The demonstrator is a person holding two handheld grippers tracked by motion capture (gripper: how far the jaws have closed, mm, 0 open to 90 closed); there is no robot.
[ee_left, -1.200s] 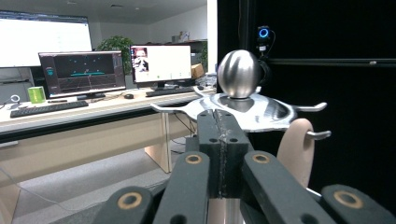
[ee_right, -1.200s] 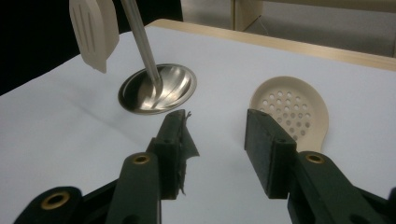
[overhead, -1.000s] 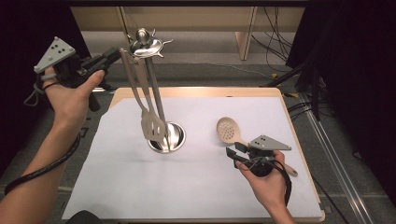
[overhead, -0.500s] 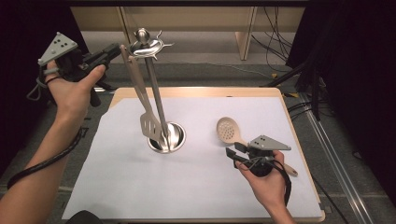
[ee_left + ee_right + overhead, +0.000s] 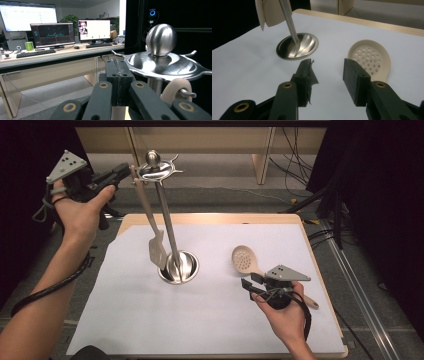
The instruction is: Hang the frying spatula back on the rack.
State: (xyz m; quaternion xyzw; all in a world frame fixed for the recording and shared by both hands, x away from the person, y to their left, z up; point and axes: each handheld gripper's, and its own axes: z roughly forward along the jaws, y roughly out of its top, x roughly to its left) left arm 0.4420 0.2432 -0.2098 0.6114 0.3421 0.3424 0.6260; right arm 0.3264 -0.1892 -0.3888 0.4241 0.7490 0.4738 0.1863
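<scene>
Spatula (image 5: 156,249) hangs from a hook of the steel stand (image 5: 170,240), its handle end (image 5: 176,91) looped over the hook just right of the left gripper (image 5: 114,174) and level with the jaws. Those jaws are clenched together with nothing between them, as the left gripper view shows, so the hanging looks done; a clean finish, I judge, means drawing that gripper straight back from the stand's top disc (image 5: 165,65) without nudging a hook prong. Open air lies to the left of the jaws; the disc rim sits close on the right. The right gripper (image 5: 327,75) rests low with jaws released, nothing between them, and the slotted spoon (image 5: 370,59) lies flat just ahead and right of its right jaw. The stand's base (image 5: 297,47) is ahead to the left, well apart. Bare white surface (image 5: 210,320) gives room to approach the spoon's handle
</scene>
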